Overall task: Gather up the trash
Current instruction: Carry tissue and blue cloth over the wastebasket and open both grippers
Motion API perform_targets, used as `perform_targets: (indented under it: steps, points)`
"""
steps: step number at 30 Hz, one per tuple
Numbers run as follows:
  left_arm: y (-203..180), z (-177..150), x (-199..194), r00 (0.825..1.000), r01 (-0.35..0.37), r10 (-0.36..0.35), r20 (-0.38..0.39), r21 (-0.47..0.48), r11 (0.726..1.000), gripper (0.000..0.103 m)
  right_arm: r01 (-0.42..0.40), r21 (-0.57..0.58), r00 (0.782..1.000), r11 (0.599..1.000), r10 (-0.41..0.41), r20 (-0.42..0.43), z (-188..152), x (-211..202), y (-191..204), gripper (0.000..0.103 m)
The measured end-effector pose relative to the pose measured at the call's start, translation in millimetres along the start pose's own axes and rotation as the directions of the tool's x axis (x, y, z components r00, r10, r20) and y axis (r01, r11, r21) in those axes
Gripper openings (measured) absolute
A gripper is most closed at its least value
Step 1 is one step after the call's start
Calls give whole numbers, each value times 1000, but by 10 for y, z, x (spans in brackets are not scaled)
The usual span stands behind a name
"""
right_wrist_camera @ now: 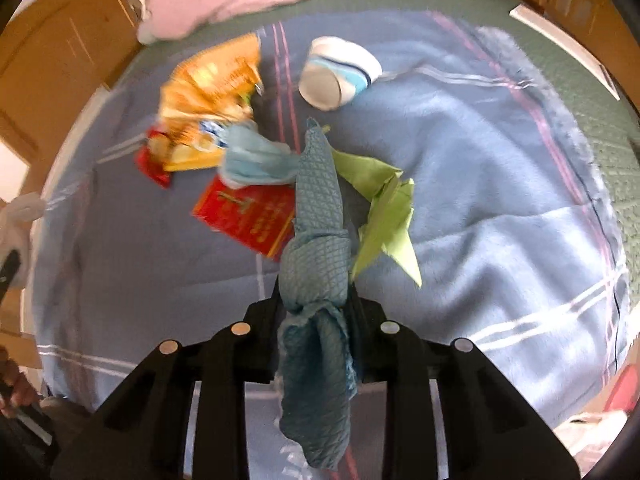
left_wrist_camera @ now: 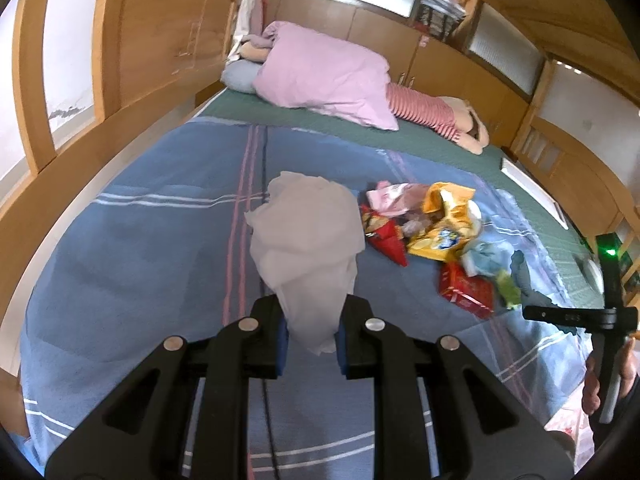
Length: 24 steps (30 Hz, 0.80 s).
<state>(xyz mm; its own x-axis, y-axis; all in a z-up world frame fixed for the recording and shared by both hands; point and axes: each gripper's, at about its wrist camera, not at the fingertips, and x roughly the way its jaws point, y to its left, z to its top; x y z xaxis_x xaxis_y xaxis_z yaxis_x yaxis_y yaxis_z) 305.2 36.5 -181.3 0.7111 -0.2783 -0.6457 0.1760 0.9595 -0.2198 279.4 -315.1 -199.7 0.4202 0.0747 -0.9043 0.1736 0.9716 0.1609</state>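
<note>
Quilted teal cloth [right_wrist_camera: 320, 280], knotted, between jaws

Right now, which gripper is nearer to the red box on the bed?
Right. The right gripper, shut on a teal cloth, hangs just beside the red box. The left gripper, shut on a white bag, is farther off to the box's left.

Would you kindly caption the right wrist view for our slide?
Right tongs clamp a knotted teal cloth above scattered wrappers on a blue blanket.
</note>
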Motion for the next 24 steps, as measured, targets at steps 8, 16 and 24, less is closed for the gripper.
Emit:
perform_targets:
  steps: [8,16,24]
  points:
    - [-552,-36,-433,995,97,-99,20,77,992,19,-31,13,984,999,28,178,-491,-906,17,28]
    - [-1652,-244,-896,964,261,-267,-8,238,936,19,-27,143,944,989,-22,329,-1218,-1857,-541,28]
    - [-3200,-863,-1194,878,474,-456,-148,416,776,19,25,354,905,935,-172,388,-2232,-2518,-1433,28]
